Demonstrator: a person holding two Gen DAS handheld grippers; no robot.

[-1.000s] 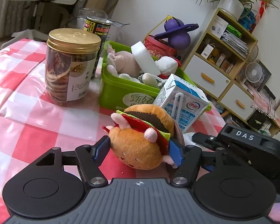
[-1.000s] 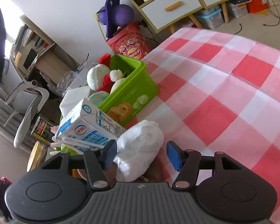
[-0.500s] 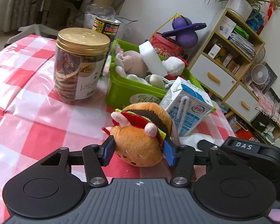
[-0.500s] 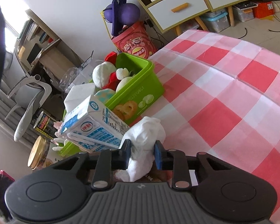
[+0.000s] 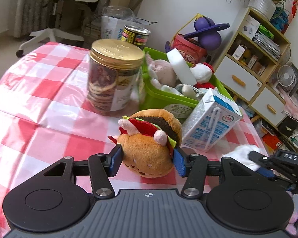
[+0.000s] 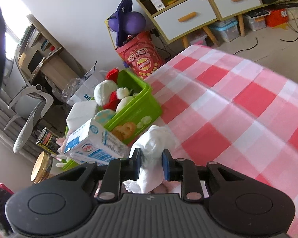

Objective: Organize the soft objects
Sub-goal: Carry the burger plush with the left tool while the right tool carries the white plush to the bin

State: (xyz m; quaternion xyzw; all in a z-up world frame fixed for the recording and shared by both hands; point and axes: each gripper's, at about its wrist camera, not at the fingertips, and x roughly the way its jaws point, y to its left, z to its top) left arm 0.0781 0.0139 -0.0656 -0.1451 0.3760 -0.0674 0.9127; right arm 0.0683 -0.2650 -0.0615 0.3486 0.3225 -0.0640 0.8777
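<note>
Two grips, burger plush (image 5: 149, 148) between left gripper (image 5: 147, 161) pads, white cloth (image 6: 155, 154) pinched in right gripper (image 6: 151, 165)

jar (image 5: 115, 79) left of bin (image 5: 164, 99) | carton (image 5: 210, 123) before bin | burger plush (image 5: 149, 140) before carton

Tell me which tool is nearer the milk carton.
Right. The right tool, shut on the white cloth, sits just beside the milk carton; the left tool grips the burger plush in front of it.
</note>
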